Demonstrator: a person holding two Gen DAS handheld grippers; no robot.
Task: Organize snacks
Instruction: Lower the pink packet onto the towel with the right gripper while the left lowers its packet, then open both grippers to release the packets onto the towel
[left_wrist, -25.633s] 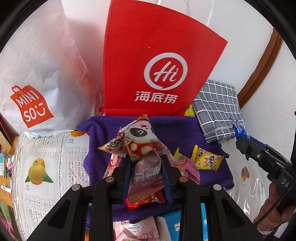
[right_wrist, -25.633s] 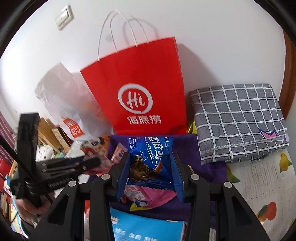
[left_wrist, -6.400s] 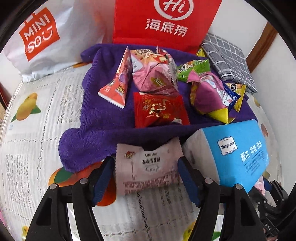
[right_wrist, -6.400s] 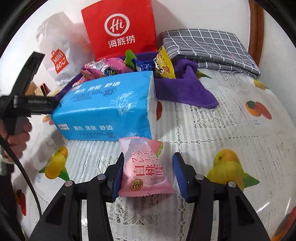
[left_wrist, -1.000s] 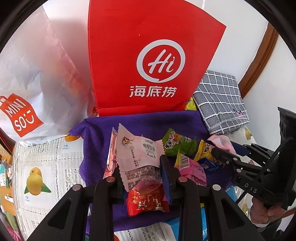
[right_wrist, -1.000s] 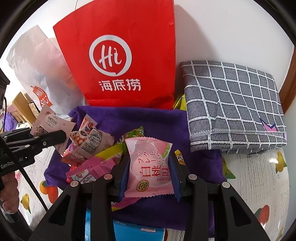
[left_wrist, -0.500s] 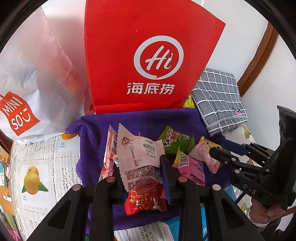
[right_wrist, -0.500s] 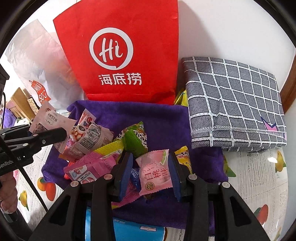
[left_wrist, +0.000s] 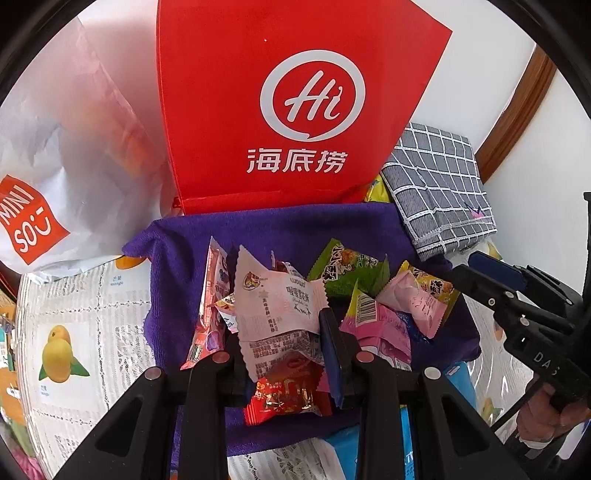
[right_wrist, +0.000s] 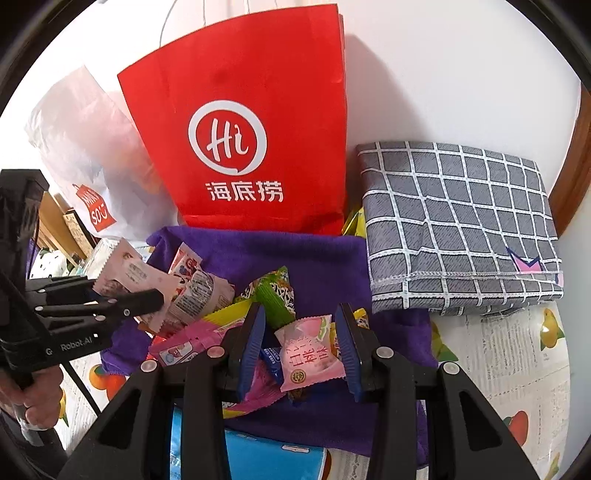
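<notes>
desk (left_wrist: 74, 295): fruit-print cover | purple towel (left_wrist: 280, 229): landmark, on desk | red Hi paper bag (right_wrist: 251, 129): behind towel | white Miniso bag (left_wrist: 55, 166): left of towel | grey checked cloth (right_wrist: 458, 221): right of towel | blue tissue pack (right_wrist: 258, 461): in front of towel

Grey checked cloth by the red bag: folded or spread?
Folded. The grey checked cloth lies as a compact rectangle, with stacked layers showing along its front edge, right of the red bag.
</notes>
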